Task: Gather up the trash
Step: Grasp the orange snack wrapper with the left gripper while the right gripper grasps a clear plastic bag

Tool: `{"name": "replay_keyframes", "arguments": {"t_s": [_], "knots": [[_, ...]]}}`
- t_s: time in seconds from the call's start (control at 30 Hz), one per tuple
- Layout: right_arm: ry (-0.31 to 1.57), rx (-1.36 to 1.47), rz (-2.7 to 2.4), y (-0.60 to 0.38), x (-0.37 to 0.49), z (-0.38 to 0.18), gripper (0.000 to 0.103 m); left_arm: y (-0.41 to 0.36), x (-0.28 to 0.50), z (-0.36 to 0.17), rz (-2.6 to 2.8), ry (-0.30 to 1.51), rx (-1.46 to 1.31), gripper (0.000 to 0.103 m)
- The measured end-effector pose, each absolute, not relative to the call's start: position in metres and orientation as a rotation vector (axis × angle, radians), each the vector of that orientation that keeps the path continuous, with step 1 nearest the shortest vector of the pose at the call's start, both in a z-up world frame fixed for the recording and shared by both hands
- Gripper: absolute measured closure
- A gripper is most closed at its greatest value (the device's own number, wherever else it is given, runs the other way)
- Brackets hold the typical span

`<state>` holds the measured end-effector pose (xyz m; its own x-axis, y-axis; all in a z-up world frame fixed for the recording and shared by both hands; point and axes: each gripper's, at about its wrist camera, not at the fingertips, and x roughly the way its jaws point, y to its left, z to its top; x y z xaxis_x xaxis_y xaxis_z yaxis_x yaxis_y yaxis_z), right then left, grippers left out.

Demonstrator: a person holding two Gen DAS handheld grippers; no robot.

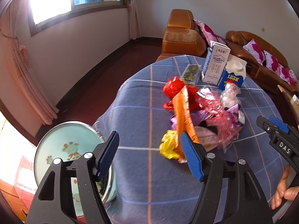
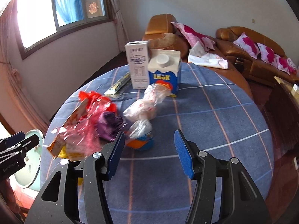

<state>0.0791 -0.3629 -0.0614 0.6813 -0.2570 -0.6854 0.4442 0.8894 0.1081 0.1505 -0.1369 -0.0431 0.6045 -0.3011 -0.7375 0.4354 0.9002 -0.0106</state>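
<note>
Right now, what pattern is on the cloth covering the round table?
Blue tablecloth with a grid of thin white and pinkish lines; the right wrist view shows it best.

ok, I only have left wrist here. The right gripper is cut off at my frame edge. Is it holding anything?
Observer: No. The right gripper is open, with nothing between its pads.
Operator: Is anything hidden behind the pink wrapper?
Observer: Yes, a small blue and orange tub under crumpled clear plastic, just ahead of the right gripper's left finger.
Operator: Anything off the table?
Observer: A white plastic bag lies on the sofa, beyond the far edge of the tablecloth.
</note>
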Motion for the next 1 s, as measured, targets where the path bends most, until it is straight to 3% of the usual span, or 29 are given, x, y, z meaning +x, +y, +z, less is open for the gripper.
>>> {"name": "replay_keyframes", "arguments": {"t_s": [0.5,0.67,0.8,0.87,1.0], "knots": [[0.769,0.464,-0.353,-0.407,0.151,-0.083,0.047,-0.178,0.186,-0.072,-0.451,0.904,0.187,0.037],[0.822,0.46,-0.333,-0.403,0.173,-0.1,0.046,-0.176,0.2,-0.08,-0.463,0.939,0.155,0.053],[0.855,0.493,-0.323,-0.404,0.181,-0.114,0.048,-0.178,0.205,-0.087,-0.468,0.955,0.153,0.058],[0.87,0.499,-0.322,-0.405,0.183,-0.119,0.061,-0.178,0.208,-0.089,-0.481,0.964,0.142,0.069],[0.86,0.467,-0.309,-0.4,0.179,-0.118,0.068,-0.178,0.21,-0.087,-0.482,0.947,0.142,0.077]]}}
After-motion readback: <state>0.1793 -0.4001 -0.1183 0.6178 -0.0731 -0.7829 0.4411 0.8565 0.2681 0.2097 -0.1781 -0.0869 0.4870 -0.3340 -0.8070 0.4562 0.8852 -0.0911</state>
